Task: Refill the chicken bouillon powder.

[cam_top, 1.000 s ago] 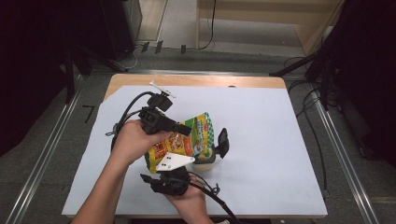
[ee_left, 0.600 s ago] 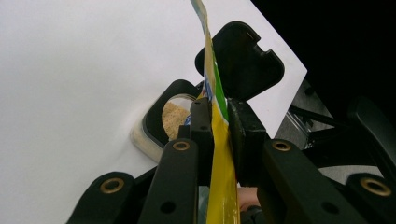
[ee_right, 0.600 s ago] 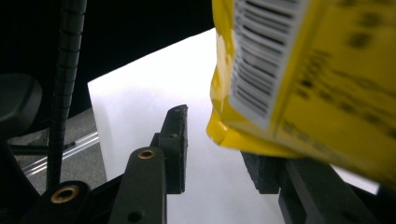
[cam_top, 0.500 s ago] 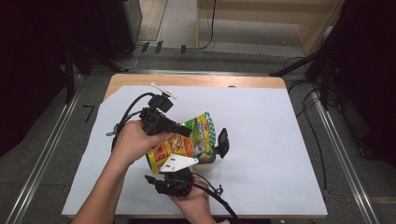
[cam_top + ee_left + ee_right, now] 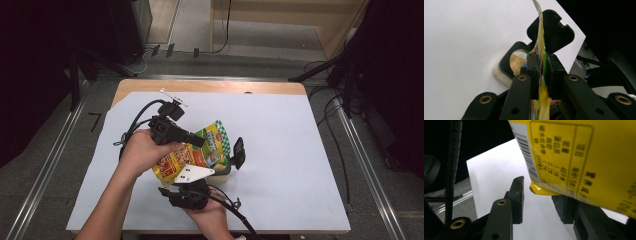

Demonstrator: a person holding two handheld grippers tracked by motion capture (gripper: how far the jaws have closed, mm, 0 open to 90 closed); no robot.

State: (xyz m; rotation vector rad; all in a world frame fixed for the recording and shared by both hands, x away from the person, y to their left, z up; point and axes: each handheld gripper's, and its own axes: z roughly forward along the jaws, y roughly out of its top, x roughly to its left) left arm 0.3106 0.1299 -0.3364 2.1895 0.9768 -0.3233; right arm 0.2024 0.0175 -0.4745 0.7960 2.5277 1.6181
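Place: a lab or recording studio.
Table: a wooden table [image 5: 210,86] under a white sheet [image 5: 280,150], alone on grey carpet [image 5: 60,165].
Surroundings: black curtains [image 5: 45,60], metal floor rails [image 5: 372,165], loose black cables [image 5: 330,107], a light wooden cabinet [image 5: 280,25].

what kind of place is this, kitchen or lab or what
Probably a lab or recording workspace, not a kitchen: a table covered in plain white sheet, black cables trailing over the grey floor beside it, and dark equipment stands around it.

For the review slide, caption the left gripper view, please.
Left gripper clamps a yellow printed snack pouch above an open black-lidded container of tan crumbs.
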